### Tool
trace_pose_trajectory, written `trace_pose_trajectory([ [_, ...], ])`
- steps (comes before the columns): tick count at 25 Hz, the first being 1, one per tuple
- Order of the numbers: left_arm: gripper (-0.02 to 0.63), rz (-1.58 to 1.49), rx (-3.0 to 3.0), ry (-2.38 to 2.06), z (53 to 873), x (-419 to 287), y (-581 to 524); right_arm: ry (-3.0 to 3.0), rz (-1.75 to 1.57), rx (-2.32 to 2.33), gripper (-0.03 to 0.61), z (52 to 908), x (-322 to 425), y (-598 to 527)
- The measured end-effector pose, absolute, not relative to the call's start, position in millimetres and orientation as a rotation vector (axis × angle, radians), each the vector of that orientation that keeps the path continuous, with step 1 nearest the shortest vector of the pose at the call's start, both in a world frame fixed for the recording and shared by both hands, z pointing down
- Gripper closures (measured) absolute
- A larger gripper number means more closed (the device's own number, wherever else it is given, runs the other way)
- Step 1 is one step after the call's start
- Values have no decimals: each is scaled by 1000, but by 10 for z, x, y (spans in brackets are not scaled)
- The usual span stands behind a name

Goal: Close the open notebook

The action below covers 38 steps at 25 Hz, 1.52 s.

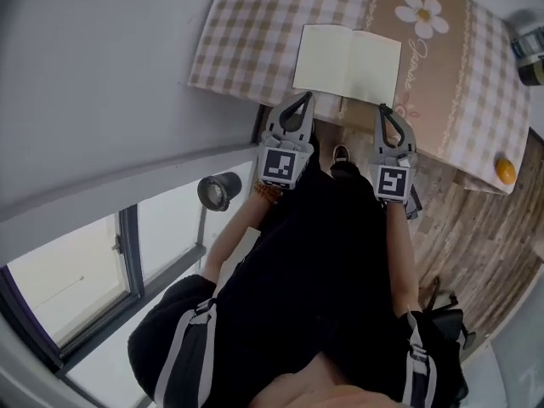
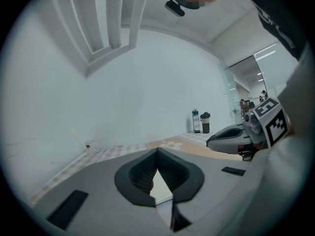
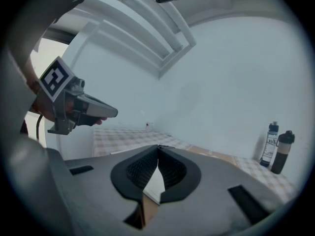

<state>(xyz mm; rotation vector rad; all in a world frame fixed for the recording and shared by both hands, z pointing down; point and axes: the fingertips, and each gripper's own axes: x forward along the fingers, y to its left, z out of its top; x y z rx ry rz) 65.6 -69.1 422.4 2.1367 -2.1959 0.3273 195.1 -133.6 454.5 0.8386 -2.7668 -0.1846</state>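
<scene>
An open notebook (image 1: 347, 59) with blank cream pages lies flat on the checked tablecloth (image 1: 246, 49), near the table's front edge. My left gripper (image 1: 306, 97) is shut and empty, its tips just short of the notebook's near left edge. My right gripper (image 1: 383, 108) is shut and empty too, just before the near right corner. In the left gripper view the closed left gripper (image 2: 157, 150) has a pale page (image 2: 161, 187) showing behind its tips. In the right gripper view the closed right gripper (image 3: 158, 148) shows the same, with the left gripper (image 3: 114, 113) at its left.
A tan band with a white daisy (image 1: 422, 13) runs across the cloth right of the notebook. An orange fruit (image 1: 506, 171) sits at the table's right corner. Two bottles (image 2: 201, 121) stand at the far end. A white wall is at the left, wood floor below.
</scene>
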Motion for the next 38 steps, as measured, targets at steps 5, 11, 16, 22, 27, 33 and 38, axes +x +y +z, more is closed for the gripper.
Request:
trace_pose_trajectory([
  [5, 601, 264, 2255, -2122, 4228, 810, -899, -2687, -240, 869, 571, 4608, 2068, -1223],
  [11, 601, 241, 2355, -2032, 4207, 774, -938, -2610, -237, 924, 565, 4657, 2008, -1081],
  [16, 601, 186, 2399, -2021, 4069, 421, -919, -2534, -338, 843, 540, 4719, 1596, -971],
  [22, 601, 171, 2456, -1956, 4060, 61, -894, -2437, -424, 767, 521, 4854, 1181, -933],
  [27, 601, 172, 2540, -1842, 4130, -123, -914, -2311, -530, 679, 499, 5075, 913, -935],
  [33, 601, 217, 2628, -1724, 4241, -215, -1008, -2255, -518, 641, 474, 5306, 809, -1083],
  [38, 601, 212, 2677, -1675, 4338, -370, -1098, -2158, -588, 566, 472, 5515, 770, -1120],
])
